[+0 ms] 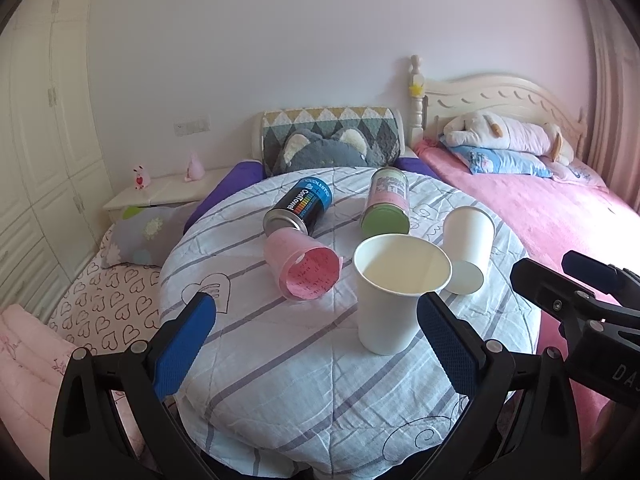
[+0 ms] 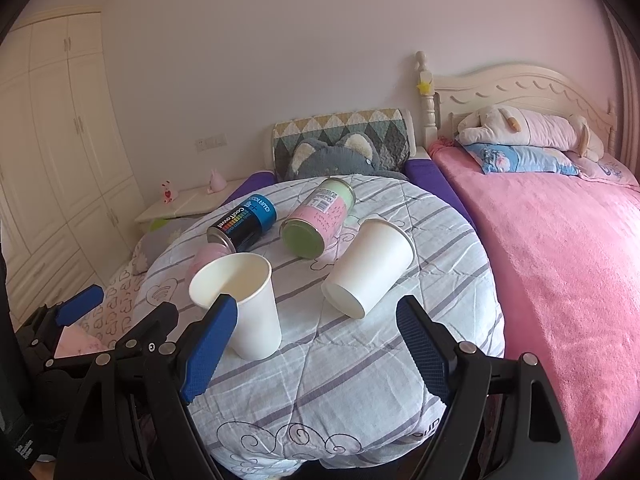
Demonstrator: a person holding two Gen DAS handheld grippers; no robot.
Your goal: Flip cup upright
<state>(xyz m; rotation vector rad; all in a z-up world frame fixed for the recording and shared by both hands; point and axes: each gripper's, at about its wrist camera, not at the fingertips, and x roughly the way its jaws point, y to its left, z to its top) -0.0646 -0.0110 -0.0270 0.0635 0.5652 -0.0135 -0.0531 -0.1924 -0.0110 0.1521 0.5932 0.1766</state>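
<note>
One white paper cup (image 1: 394, 292) stands upright on the round quilt-covered table (image 1: 304, 380); it also shows in the right wrist view (image 2: 244, 304). A second white paper cup (image 1: 468, 246) lies on its side with its base toward me, also seen in the right wrist view (image 2: 370, 266). A pink cup (image 1: 302, 266) lies on its side, mouth toward me; in the right wrist view (image 2: 206, 258) it is mostly hidden. My left gripper (image 1: 316, 332) is open and empty, near the upright cup. My right gripper (image 2: 316, 340) is open and empty, just short of the lying white cup.
A black and blue can (image 1: 298, 208) and a pink and green can (image 1: 386, 204) lie on their sides at the back of the table. A pink bed (image 2: 560, 248) runs along the right. A grey plush cushion (image 1: 324, 152) and a white nightstand (image 1: 160, 194) stand behind.
</note>
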